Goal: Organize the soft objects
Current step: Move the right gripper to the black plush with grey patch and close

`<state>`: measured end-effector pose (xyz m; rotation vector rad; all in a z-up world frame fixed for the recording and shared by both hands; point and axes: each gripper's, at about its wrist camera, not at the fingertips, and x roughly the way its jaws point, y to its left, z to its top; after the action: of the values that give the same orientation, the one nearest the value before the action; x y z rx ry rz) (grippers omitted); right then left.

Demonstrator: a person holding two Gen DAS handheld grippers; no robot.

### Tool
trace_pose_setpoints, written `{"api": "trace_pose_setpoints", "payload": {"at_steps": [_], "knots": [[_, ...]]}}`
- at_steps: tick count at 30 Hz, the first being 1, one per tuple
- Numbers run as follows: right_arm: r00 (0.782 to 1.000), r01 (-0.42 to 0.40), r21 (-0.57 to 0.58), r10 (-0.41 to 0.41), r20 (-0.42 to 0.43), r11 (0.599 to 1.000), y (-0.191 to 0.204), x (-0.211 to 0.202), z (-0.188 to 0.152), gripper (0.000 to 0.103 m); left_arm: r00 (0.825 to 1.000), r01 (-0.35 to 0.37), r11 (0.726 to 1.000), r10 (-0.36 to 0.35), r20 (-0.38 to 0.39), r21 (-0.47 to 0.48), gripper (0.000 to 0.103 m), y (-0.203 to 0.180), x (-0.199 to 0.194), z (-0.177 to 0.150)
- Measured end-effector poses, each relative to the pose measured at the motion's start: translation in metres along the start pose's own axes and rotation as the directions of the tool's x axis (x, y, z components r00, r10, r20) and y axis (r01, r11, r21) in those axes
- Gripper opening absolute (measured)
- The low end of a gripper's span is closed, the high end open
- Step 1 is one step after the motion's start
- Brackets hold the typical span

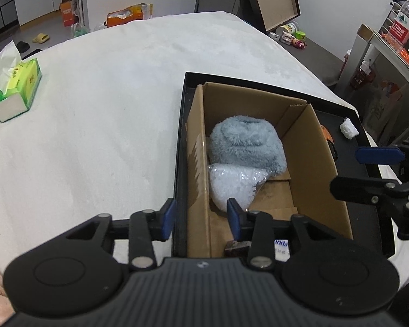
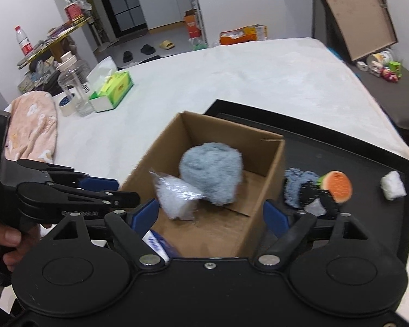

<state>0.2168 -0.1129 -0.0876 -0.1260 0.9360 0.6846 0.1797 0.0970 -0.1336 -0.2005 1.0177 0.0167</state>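
Left gripper [image 1: 201, 218] stood with jaws partly spread, pinching nothing — its left pad outside the black tray [image 1: 178, 163], its right pad over the cardboard box [image 1: 324, 179]. Just ahead of that right pad lay a clear bag of white filling [image 1: 231, 185], and beyond it, touching, a fluffy grey-blue bundle [image 1: 248, 144]; both sat on the box floor.

Right gripper [image 2: 210, 214] was spread wide and empty, straddling the near end of the box. To its right, on the tray floor outside the box: a blue-grey knit piece [image 2: 295, 188], an orange round sponge-like thing [image 2: 338, 185], and farther right a white wad [image 2: 392, 188]. Off to the far left of both tools, a green tissue box [image 2: 113, 92] on the white bed cover [image 1: 95, 122].
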Motion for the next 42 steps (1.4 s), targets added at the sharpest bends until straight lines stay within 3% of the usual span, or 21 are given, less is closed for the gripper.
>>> {"api": "trace_pose_setpoints", "payload": {"at_steps": [3,6,19,24,29,42], "knots": [[1.000,0.022,0.010,-0.022,0.010,1.000,-0.009,-0.004,-0.003,0.086,0.999,0.033,0.999,-0.033,0.006,-0.011,0.070,-0.003,-0.001,0.002],[0.999,0.035,0.026,-0.036,0.016,0.999,-0.020,-0.006,-0.005,0.086,0.999,0.033,0.999,-0.033,0.019,0.010,0.078,-0.010,-0.002,0.004],[0.996,0.087,0.044,-0.088,0.029,0.995,-0.058,0.000,-0.013,0.086,1.000,-0.013,1.000,0.013,0.004,0.021,0.080,-0.018,0.007,0.011],[0.995,0.089,0.074,-0.092,0.034,0.993,-0.074,0.009,-0.017,0.098,0.999,-0.037,0.999,0.037,0.003,0.019,0.080,-0.017,0.010,0.013],[0.995,0.095,0.090,-0.097,0.023,0.991,-0.087,0.022,-0.021,0.101,0.999,-0.048,0.999,0.048,-0.002,0.014,0.080,-0.016,0.013,0.015],[0.992,0.123,0.108,-0.122,-0.012,0.987,-0.118,0.053,-0.026,0.101,0.997,-0.072,0.997,0.072,-0.016,0.022,0.080,-0.018,0.025,0.022]]}}
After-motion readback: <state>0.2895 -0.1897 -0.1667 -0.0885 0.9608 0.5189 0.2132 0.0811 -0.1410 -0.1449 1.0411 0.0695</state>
